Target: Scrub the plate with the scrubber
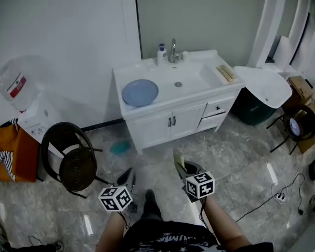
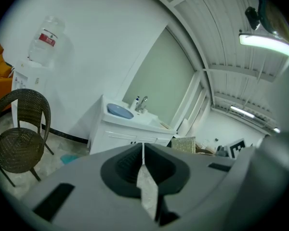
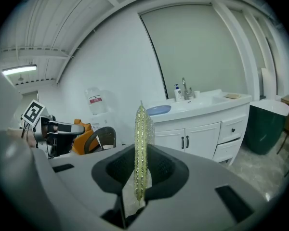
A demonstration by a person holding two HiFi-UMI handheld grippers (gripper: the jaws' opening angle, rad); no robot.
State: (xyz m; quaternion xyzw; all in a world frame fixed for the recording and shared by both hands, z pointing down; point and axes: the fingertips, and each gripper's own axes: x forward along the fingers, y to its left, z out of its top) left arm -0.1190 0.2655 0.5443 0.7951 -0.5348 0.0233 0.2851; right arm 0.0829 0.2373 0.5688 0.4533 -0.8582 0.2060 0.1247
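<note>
The plate (image 1: pixel 139 92), a blue one, is laid flat on the left part of the white vanity (image 1: pixel 168 124), just beside the vanity's basin (image 1: pixel 185 80). It is presumably placed there so that it can be scrubbed next to the water. The faucet (image 1: pixel 174 50) and a soap bottle (image 1: pixel 161 53) are set at the back edge of the vanity, behind the basin and near the plate.

The scrubber (image 3: pixel 141 143), a thin yellow-green sparkly pad, is not at the vanity. It is clamped upright and edge-on between the closed jaws of the right gripper (image 3: pixel 140 165), well out in front of the vanity. Most of its length is left free above the pads, so a flat face is judged to be available for rubbing.

The left gripper (image 2: pixel 143 160) is held beside the right one, equally far from the vanity. Its jaws are pressed together with nothing between them, and it is likely kept free for steadying the plate. Both grippers are pointed toward the vanity front and slightly downward, and the plate is not yet touched.

A wicker chair (image 1: pixel 69 159) is stood to the left of the vanity, and a dark green bin (image 1: pixel 254 108) is placed at its right end.
</note>
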